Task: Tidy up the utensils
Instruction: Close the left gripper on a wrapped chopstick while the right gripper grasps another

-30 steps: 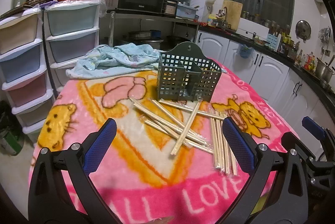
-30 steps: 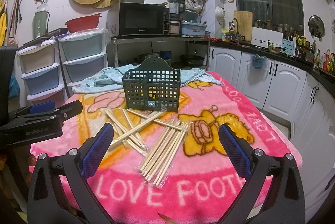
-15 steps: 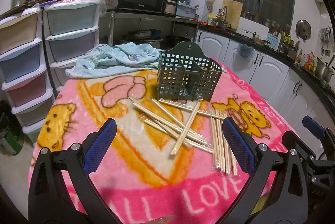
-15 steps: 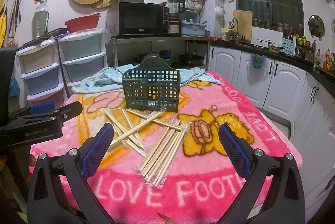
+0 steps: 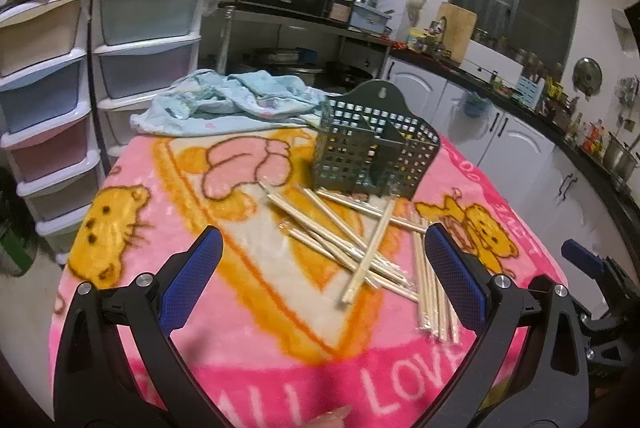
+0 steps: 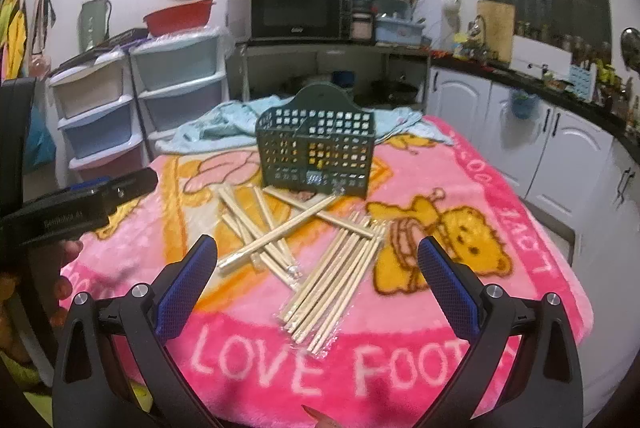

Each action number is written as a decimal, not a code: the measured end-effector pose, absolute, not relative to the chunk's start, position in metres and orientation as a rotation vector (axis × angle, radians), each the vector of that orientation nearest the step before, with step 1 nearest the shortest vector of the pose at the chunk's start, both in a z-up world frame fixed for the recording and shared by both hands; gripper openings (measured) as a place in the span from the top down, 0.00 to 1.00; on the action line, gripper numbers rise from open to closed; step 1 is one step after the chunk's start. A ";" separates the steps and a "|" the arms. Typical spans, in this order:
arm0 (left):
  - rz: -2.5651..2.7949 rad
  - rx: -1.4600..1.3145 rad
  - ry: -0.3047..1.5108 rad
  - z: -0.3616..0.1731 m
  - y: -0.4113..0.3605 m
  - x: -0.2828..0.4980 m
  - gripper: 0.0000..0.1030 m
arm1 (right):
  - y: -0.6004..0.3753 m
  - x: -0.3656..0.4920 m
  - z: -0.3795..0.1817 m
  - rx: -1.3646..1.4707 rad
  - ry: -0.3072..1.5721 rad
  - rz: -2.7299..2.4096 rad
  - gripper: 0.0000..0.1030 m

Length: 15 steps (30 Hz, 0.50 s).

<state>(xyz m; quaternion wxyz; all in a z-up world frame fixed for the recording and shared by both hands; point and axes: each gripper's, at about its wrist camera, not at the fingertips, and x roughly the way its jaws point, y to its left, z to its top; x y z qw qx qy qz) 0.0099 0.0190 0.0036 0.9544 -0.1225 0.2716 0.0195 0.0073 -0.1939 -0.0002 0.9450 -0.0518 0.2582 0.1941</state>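
While both the left gripper [image 5: 320,268] and right gripper [image 6: 316,268] are hovering wide open and empty, aiming squarely across one chopstick [image 6: 276,234] is wisest before lifting it toward the basket [image 6: 316,151].

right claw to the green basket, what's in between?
In the right wrist view the open right claw faces the green basket across loose wrapped chopsticks and a neater bundle on the pink blanket. Nothing else.
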 end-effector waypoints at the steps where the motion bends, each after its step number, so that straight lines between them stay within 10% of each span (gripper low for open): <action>1: 0.041 -0.254 0.556 0.003 0.022 0.011 0.09 | -0.193 0.011 -0.001 -0.107 0.543 0.404 0.06; 15: 0.096 -0.254 0.644 -0.008 0.048 0.052 0.09 | -0.187 0.058 0.005 -0.141 0.599 0.456 0.06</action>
